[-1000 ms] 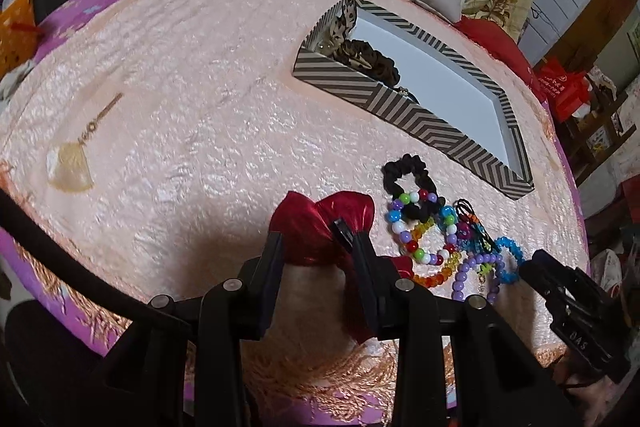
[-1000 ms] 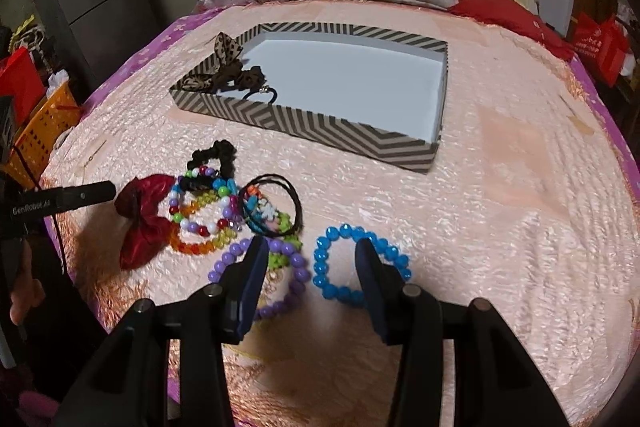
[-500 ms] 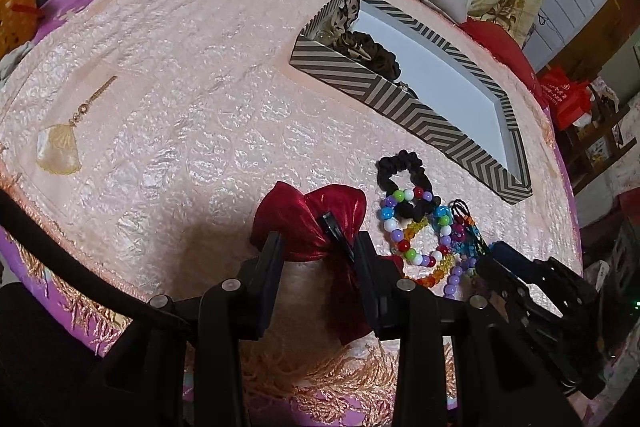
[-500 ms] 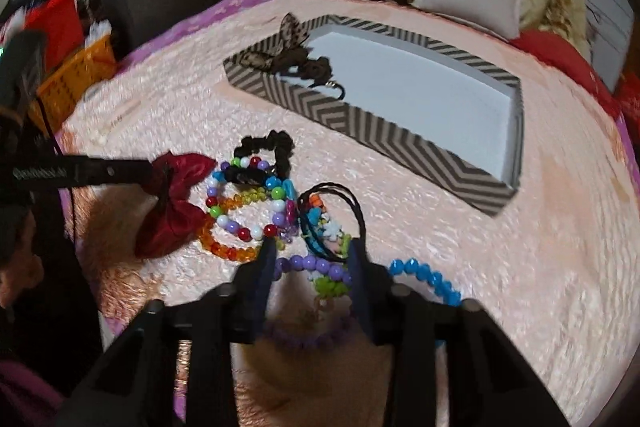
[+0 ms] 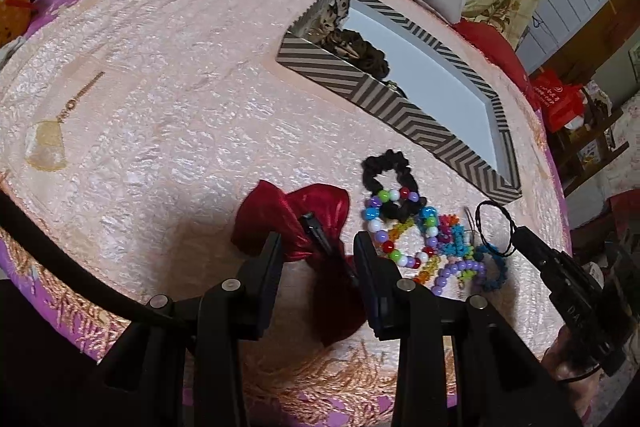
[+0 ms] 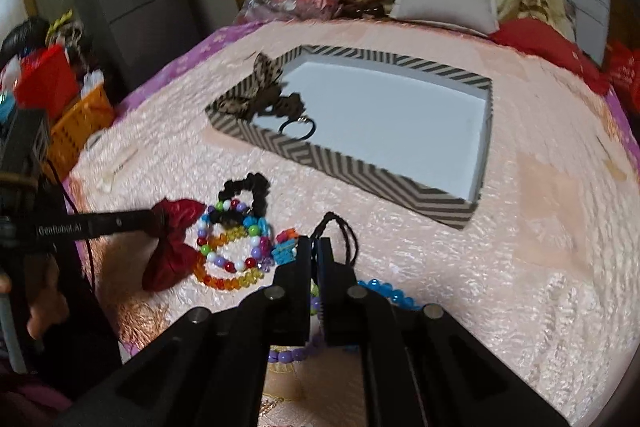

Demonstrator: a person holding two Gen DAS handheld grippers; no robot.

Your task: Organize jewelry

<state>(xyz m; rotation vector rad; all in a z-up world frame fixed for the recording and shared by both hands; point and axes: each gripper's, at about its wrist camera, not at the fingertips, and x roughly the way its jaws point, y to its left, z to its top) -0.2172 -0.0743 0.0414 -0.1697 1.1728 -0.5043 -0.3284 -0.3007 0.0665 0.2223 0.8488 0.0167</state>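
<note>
Peach quilted bedspread carries a chevron-striped open box. Left wrist view: the left gripper, jaws apart, straddles the dark-red satin bow clip near the box's long wall. Right wrist view: the right gripper, jaws closed, pinches the black cord loop bracelet; lift it straight up, clear of the beaded bracelet pile, before carrying boxward.

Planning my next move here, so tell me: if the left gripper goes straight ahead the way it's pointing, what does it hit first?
Most likely the red satin bow: it lies right between the open jaws of the left gripper, with its black clip pointing back at them. Depth is hard to judge through the fisheye.
</note>
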